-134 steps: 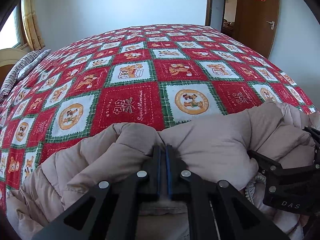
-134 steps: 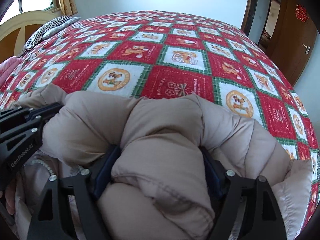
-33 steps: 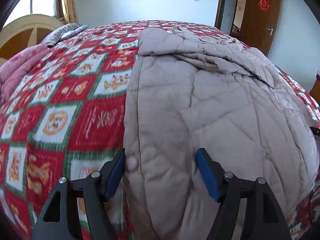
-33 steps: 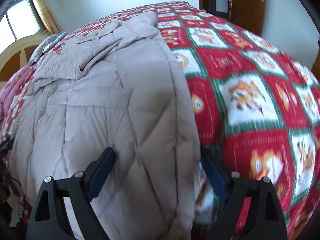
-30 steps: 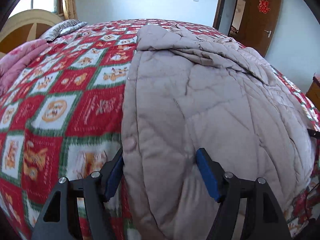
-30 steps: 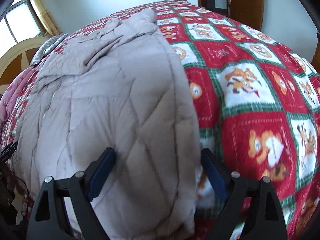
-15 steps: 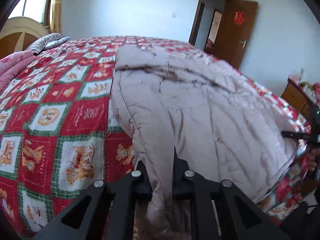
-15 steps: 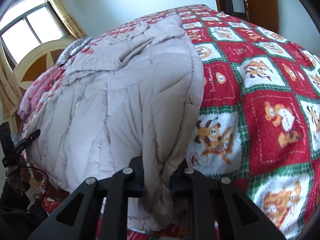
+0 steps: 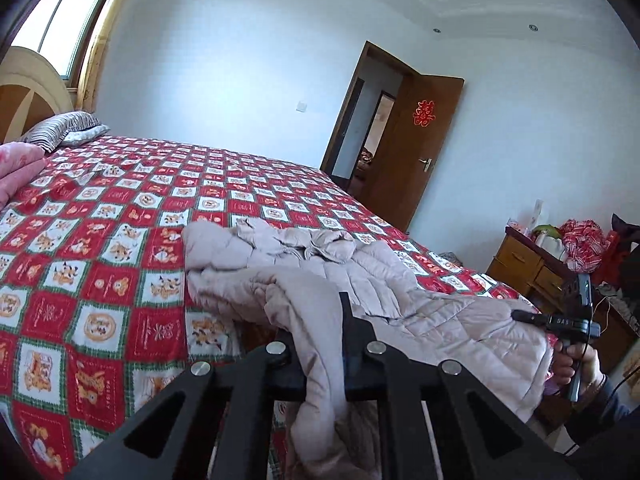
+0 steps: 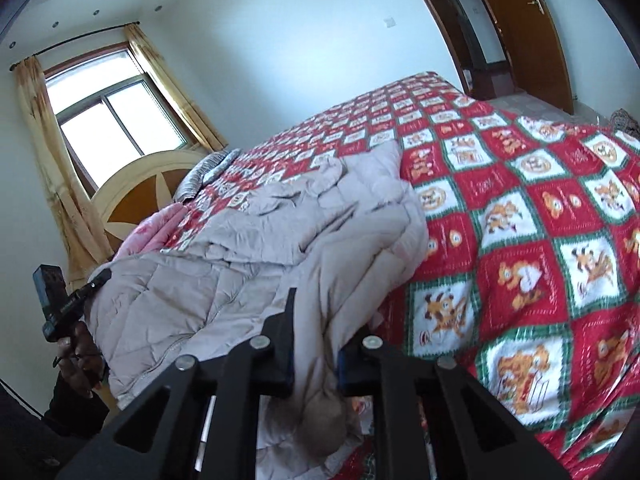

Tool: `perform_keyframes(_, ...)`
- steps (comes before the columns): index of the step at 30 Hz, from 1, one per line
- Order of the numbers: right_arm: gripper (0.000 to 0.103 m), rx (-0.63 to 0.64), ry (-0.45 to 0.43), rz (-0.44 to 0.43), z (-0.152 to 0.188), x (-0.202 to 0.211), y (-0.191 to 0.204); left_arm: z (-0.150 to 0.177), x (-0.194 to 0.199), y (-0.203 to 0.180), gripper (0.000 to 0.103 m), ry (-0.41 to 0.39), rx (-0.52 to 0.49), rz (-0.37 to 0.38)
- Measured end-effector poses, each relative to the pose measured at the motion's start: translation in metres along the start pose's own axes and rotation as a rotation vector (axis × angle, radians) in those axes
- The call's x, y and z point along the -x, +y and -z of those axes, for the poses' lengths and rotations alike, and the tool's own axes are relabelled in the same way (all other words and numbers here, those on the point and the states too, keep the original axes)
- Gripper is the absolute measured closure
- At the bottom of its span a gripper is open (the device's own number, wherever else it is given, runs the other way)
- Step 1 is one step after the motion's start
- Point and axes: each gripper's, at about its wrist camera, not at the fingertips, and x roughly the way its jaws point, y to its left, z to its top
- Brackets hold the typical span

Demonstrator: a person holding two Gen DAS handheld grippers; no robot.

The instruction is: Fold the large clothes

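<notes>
A beige quilted coat (image 9: pixel 380 280) lies along the near edge of the bed, its hem raised off the red patchwork bedspread (image 9: pixel 120 240). My left gripper (image 9: pixel 320 344) is shut on the hem's left corner, with fabric bunched between the pads. In the right wrist view, the coat (image 10: pixel 280 248) sags between both grips. My right gripper (image 10: pixel 316 332) has the hem's right corner between its pads, and its jaws are closing on it. Each view shows the other gripper at the coat's far corner: the right one (image 9: pixel 560 322) held by a hand, the left one (image 10: pixel 76 296) likewise.
A pink blanket (image 9: pixel 16 172) and a striped pillow (image 9: pixel 60 130) lie by the headboard (image 10: pixel 148 196). A brown door (image 9: pixel 420 152) stands open beyond the bed. A wooden dresser (image 9: pixel 532 272) with bags stands to the right of the bed's foot.
Both grippers went from open around the coat's hem corners to shut on them. Both then rose and tilted up, lifting the hem off the bedspread.
</notes>
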Motion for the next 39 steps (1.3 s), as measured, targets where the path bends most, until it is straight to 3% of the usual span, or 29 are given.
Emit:
perform_keyframes(5,0.088,-0.024,-0.04,-0.02,-0.042,-0.017,-0.007,-0.02,-0.036,0.039,0.094,0.008,0.065,0.01)
perform_keyframes(11,0.088,-0.051,-0.043,0.0,-0.094,-0.062,-0.009,-0.056,-0.084,0.078,0.094,0.058,0.163,0.117)
perform_keyframes(15,0.088,-0.092,-0.046,0.02,-0.132,-0.09,-0.021,-0.085,-0.118,0.101,0.094,0.072,0.18,0.13)
perform_keyframes(20,0.088,-0.144,-0.005,0.065,-0.161,-0.143,-0.045,-0.095,-0.174,0.129,0.093,0.16,0.182,0.102)
perform_keyframes(25,0.088,-0.196,0.077,0.102,-0.171,-0.203,-0.079,-0.088,-0.223,0.173,0.086,0.275,0.292,0.118)
perform_keyframes(30,0.088,-0.256,0.125,0.081,-0.178,-0.251,-0.11,-0.087,-0.228,0.207,0.083,0.286,0.4,0.202)
perform_keyframes(34,0.088,-0.268,0.149,0.073,-0.183,-0.276,-0.121,-0.093,-0.218,0.224,0.083,0.266,0.457,0.216)
perform_keyframes(39,0.087,-0.278,0.158,0.03,-0.187,-0.287,-0.125,-0.092,-0.202,0.224,0.083,0.27,0.404,0.18)
